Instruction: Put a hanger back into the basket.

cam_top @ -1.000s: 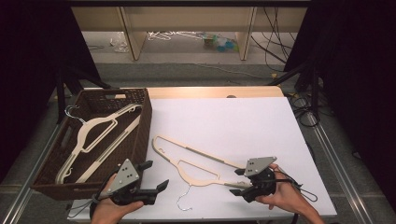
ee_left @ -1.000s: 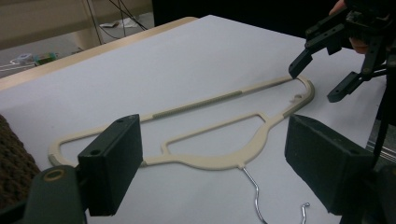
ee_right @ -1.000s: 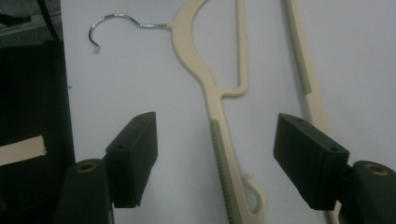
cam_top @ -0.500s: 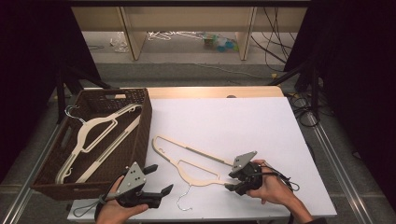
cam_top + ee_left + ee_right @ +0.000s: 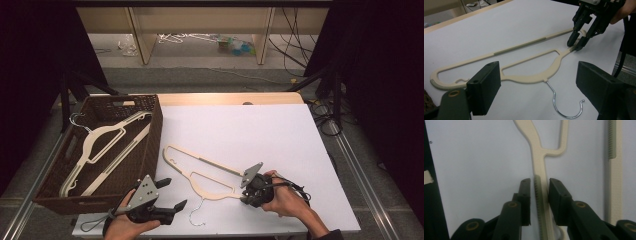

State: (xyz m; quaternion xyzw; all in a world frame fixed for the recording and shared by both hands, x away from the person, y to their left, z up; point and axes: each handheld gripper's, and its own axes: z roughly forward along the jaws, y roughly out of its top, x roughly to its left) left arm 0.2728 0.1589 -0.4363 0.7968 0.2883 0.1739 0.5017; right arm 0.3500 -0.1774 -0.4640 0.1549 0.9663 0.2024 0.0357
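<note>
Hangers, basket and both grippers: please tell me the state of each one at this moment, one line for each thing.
Hanger on the table: lying flat on the white sheet, its right shoulder end between the right gripper's jaws.
Hanger in the basket: lying inside, untouched.
Basket: upright at the table's left.
Left gripper: open, holding nothing.
Right gripper: jaws narrowly astride the hanger's arm; full grip cannot be told.

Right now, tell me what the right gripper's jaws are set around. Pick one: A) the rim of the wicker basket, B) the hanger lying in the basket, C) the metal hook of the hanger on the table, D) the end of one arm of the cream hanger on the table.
D: in the right gripper view the right gripper has its jaws on either side of the ribbed arm end of the cream hanger, not yet visibly clamped.
</note>
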